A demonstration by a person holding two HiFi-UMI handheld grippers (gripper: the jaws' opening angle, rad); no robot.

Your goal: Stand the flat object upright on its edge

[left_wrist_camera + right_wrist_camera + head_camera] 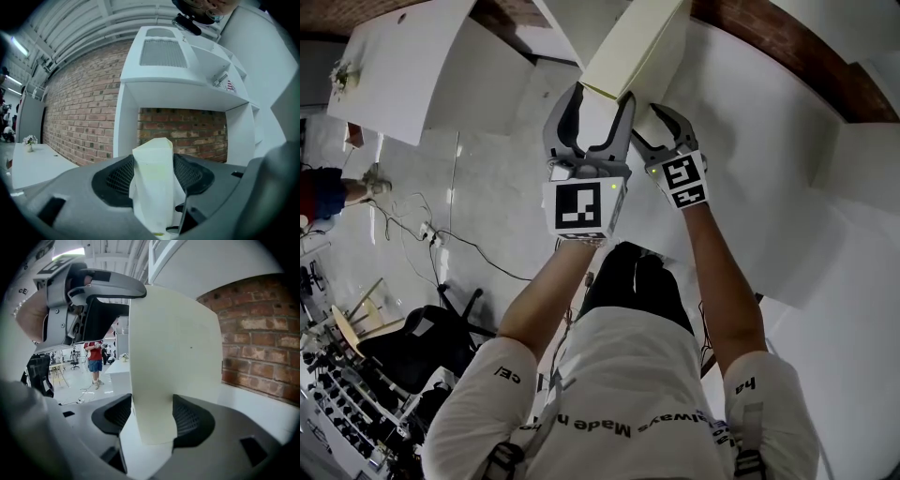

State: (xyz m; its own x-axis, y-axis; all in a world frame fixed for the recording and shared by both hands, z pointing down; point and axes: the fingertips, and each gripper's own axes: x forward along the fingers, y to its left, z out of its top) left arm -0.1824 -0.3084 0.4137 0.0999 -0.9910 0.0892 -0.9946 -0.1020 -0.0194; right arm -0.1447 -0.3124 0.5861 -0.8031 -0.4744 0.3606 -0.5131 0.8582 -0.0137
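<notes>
The flat object (636, 49) is a cream slab, held up over the white table (769, 141) and slanting away at the top of the head view. My left gripper (600, 94) is shut on its near end; in the left gripper view that end (152, 183) fills the gap between the mesh pads (119, 176) of the left gripper (152, 174). My right gripper (656, 122) is shut on the slab's side edge just to the right. In the right gripper view the broad face (173, 357) rises between the right gripper's (152, 418) pads, with the left gripper (84, 301) beyond it.
A white shelf unit (187, 89) stands against a brick wall (79, 108) ahead. Another white table (403, 66) is at upper left. An office chair (422, 342) and cables (441, 239) are on the floor to the left. A person in a red shirt (95, 357) stands far off.
</notes>
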